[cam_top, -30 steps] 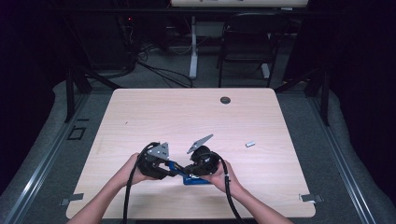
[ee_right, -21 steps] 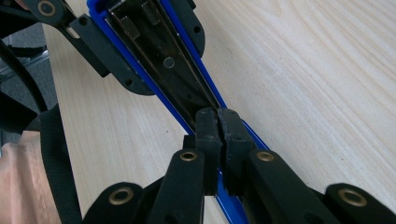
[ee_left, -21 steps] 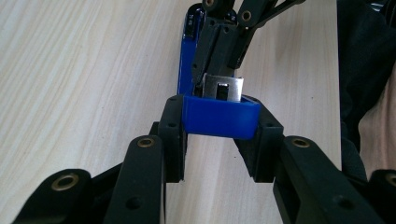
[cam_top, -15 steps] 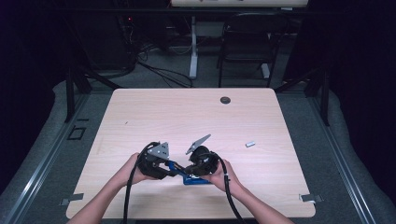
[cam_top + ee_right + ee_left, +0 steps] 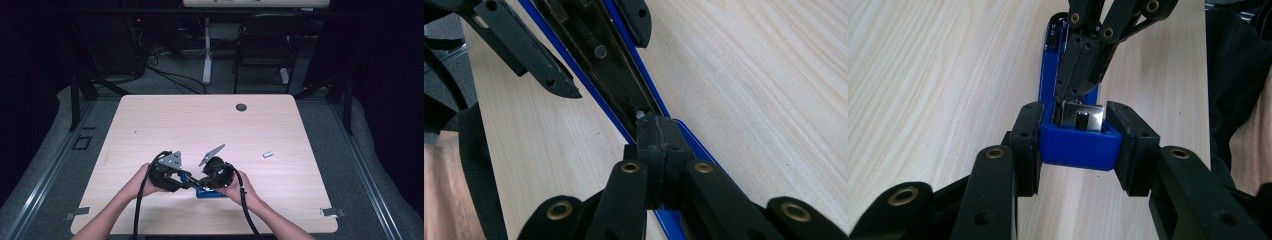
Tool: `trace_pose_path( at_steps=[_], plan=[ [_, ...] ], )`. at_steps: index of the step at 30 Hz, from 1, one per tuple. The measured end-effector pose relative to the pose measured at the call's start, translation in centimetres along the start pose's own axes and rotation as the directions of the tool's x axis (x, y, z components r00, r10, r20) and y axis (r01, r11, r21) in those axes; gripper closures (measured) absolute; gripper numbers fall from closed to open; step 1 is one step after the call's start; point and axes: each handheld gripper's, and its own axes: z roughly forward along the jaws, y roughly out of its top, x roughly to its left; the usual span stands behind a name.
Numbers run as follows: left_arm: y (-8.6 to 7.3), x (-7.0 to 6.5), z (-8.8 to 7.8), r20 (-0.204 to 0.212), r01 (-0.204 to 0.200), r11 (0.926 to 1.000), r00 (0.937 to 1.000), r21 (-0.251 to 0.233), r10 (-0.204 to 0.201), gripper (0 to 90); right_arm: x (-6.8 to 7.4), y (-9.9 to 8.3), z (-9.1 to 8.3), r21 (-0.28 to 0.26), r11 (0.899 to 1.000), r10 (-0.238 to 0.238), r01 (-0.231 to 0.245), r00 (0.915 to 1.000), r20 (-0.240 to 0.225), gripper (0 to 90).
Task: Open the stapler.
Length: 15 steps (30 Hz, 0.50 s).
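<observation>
Left gripper (image 5: 1075, 142) jaws have just been opening a bit; the blue stapler (image 5: 1075, 145) end sits between them, pads at both its sides, contact on the right side unclear. In the high view no visible shift of hands, grippers or stapler (image 5: 202, 191) against the earlier frames. Right gripper (image 5: 659, 145) jaws closed together over the stapler's open middle; any last closing too small to see in the frames.
</observation>
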Motion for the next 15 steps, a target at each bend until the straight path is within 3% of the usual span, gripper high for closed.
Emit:
trace_pose_path(
  at_steps=[10,15],
  plan=[
    [0.71,-0.10,-0.76,-0.022,-0.001,0.9976,0.9998,-0.069,-0.001,59.8,0.11,0.00,0.07,0.000,1.000,-0.004,0.004,0.9999,0.010,90.0],
    [0.73,-0.16,-0.66,-0.019,-0.010,0.9976,0.9998,-0.069,0.008,64.3,0.09,-0.10,0.18,-0.012,1.000,0.012,-0.012,0.9999,0.006,90.0]
  ],
)
